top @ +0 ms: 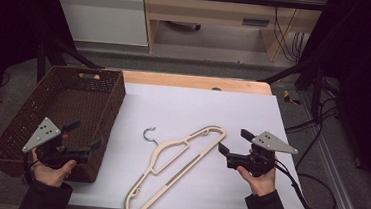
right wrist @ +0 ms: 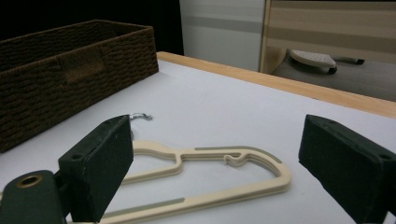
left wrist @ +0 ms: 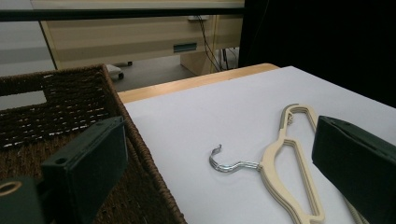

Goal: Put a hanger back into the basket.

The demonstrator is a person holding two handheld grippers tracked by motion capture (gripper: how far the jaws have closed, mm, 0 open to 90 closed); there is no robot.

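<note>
Hanger, cream plastic with a small metal hook, flat on the white table cover, between the two grippers and just to the right of the woven basket, not touching it. Looks like more than one hanger stacked together, judging by the layered edges in the left gripper view; cannot say how many.

Probably light and stiff, so no sagging when lifted from one end. Smooth plastic, likely a little slippery between hard pads; thin bars, so could snap under a twisting force. Low profile on the table, so hard to get a jaw under it.

Best place to take hold, as a judgement: the rounded shoulder end nearest the right gripper, or the straight lower bar with the grey non-slip strip. Not the wire hook: too thin and free to turn.

Long axis diagonal in the high view, from near-left to far-right. Hook at the middle of the upper edge, pointing toward the far-left, toward the basket.

Left gripper over the basket's near corner, jaws wide apart, nothing between them. Right gripper just beside the hanger's far end, jaws also apart and empty, aimed at that end.
</note>
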